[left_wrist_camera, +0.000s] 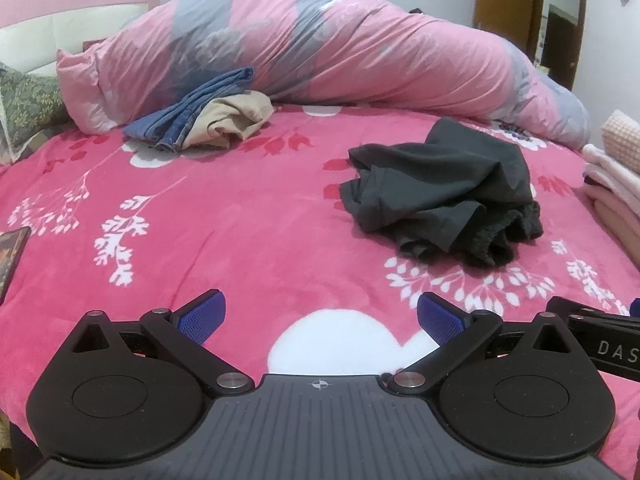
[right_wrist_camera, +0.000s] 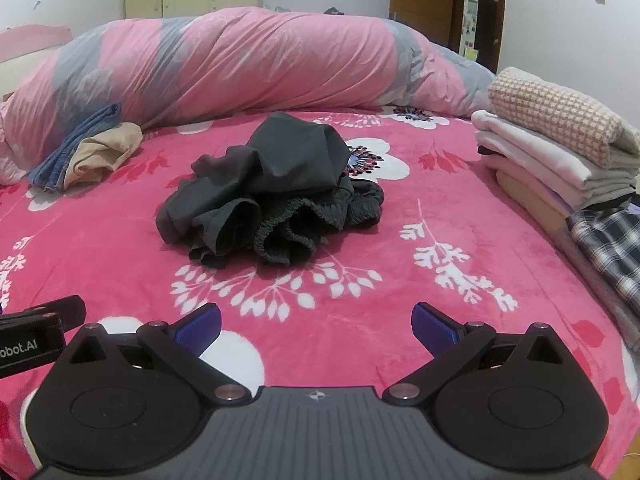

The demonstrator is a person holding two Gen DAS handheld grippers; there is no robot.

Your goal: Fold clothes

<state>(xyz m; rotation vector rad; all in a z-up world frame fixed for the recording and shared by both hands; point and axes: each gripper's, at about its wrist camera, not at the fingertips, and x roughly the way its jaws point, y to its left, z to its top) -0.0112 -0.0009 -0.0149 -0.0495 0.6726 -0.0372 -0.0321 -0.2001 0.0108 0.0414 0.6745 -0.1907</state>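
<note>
We see a bed (right_wrist_camera: pixel 340 332) covered by a bright pink blanket printed with white flowers and leaf sprigs, filling both views. Along its far side lies a long rolled quilt (right_wrist_camera: pixel 240 64) in pink and grey. On the right edge of the bed sits a stack of folded clothes (right_wrist_camera: pixel 552 152), topped by a waffle-checked piece, with a plaid garment (right_wrist_camera: pixel 612 248) lying just in front of it.

Near the middle of the bed, we find the dark grey garment (right_wrist_camera: pixel 272 200) in a crumpled heap, its gathered elastic waistband turned toward us; it lies unfolded and well apart from both tools. Against the quilt on the left rest a pair of blue jeans (left_wrist_camera: pixel 192 112) and a beige garment (left_wrist_camera: pixel 236 120), touching each other.

Our left gripper (left_wrist_camera: pixel 320 316) hovers low over the blanket with its blue-padded fingers spread wide, holding nothing. Our right gripper (right_wrist_camera: pixel 316 322) does the same beside it, fingers equally spread and empty. At the left border of the left view, a phone (left_wrist_camera: pixel 12 256) lies on the blanket.
</note>
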